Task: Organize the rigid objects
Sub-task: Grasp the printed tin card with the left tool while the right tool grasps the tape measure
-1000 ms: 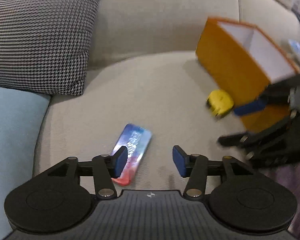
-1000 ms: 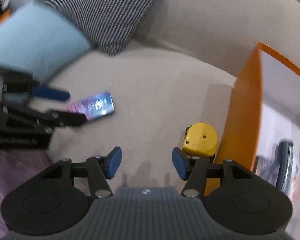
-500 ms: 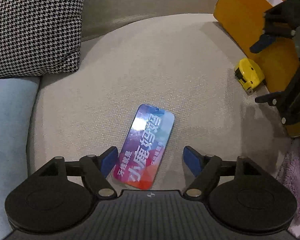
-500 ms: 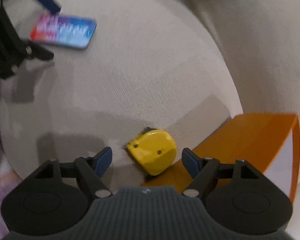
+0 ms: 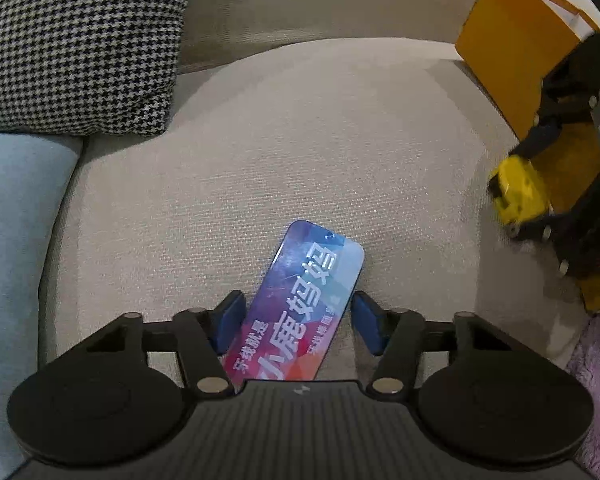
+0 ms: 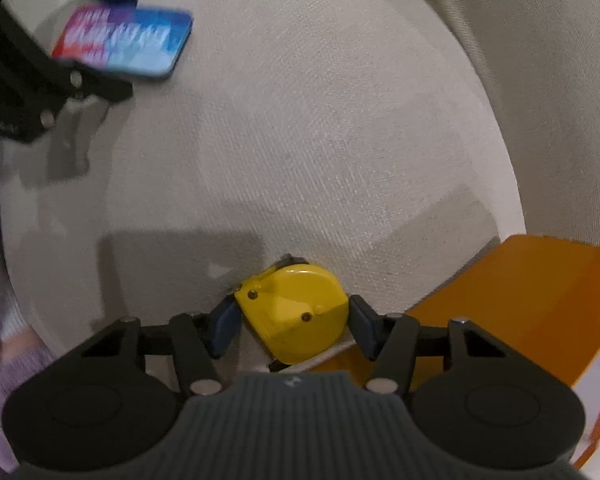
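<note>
A flat blue, purple and red tin (image 5: 300,304) with white lettering lies on the beige sofa seat (image 5: 300,140). My left gripper (image 5: 298,326) is open around the tin's near end, blue pads close on both sides. A yellow tape measure (image 6: 294,314) lies against the orange box (image 6: 512,300). My right gripper (image 6: 292,322) is closed in around the tape measure, pads at or very near its sides. The tin also shows in the right wrist view (image 6: 124,42), and the tape measure in the left wrist view (image 5: 520,190).
A houndstooth cushion (image 5: 76,44) and a light blue cushion (image 5: 16,216) sit at the left. The orange box (image 5: 516,68) stands open at the right with white insides. A purple fluffy throw (image 5: 596,392) hangs at the sofa's front edge.
Both grippers have moved down and forward: the left now straddles the tin, the right now straddles the tape measure. The jaws have narrowed around each object.
</note>
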The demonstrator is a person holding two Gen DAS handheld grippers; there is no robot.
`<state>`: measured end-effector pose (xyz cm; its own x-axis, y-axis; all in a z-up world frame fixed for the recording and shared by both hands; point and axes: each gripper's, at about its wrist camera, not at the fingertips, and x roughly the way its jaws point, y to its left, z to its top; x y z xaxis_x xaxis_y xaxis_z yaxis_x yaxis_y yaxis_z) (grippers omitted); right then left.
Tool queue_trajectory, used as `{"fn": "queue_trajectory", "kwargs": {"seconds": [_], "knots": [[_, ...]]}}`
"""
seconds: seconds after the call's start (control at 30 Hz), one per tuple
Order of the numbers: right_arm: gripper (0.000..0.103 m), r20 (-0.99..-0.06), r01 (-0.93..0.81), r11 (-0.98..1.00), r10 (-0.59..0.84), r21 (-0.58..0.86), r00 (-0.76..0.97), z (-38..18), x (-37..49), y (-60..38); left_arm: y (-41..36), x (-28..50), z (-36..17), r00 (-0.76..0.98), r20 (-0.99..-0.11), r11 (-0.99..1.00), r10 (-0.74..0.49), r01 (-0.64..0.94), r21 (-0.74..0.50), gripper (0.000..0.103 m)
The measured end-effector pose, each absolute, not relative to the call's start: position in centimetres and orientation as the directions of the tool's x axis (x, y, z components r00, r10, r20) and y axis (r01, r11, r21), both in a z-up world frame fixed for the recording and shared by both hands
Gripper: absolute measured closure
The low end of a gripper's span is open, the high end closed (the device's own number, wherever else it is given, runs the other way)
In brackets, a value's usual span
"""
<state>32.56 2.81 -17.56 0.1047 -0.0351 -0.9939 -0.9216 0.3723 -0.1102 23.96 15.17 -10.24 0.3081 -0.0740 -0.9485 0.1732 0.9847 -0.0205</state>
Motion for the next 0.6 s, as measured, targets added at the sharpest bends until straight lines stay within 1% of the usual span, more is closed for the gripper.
{"fn": "queue_trajectory", "kwargs": {"seconds": [0.13,0.27,0.33,0.4,0.5,0.6], "knots": [[0.044,-0.996,-0.902,0.432,0.075,-0.013,0.050,-17.1,31.5,4.3,15.9,23.6,-10.0,0.311,-0.941,0.986,-0.132,0.135,-0.094,0.044],[0.044,-0.985,-0.891,0.453,0.161,0.021,0.059,-16.8,29.9,5.8,16.7,23.2,-10.0,0.300,-0.925,0.972,-0.235,0.104,-0.213,0.047],[0.043,-0.981,-0.888,0.460,0.174,0.008,0.082,-16.9,29.1,6.1,17.1,23.0,-10.0,0.305,-0.919,0.969,-0.248,0.084,-0.234,0.047],[0.043,-0.977,-0.878,0.478,0.180,-0.018,0.118,-17.0,28.4,5.9,17.2,22.9,-9.9,0.310,-0.919,0.970,-0.244,0.068,-0.235,0.042],[0.043,-0.970,-0.832,0.555,0.202,0.001,0.134,-17.4,27.8,5.2,17.1,22.9,-9.9,0.309,-0.919,0.969,-0.246,0.083,-0.232,0.030],[0.039,-0.958,-0.800,0.600,0.229,0.000,0.171,-17.6,27.3,4.0,16.1,22.8,-10.0,0.294,-0.929,0.973,-0.224,0.130,-0.193,0.025]]}}
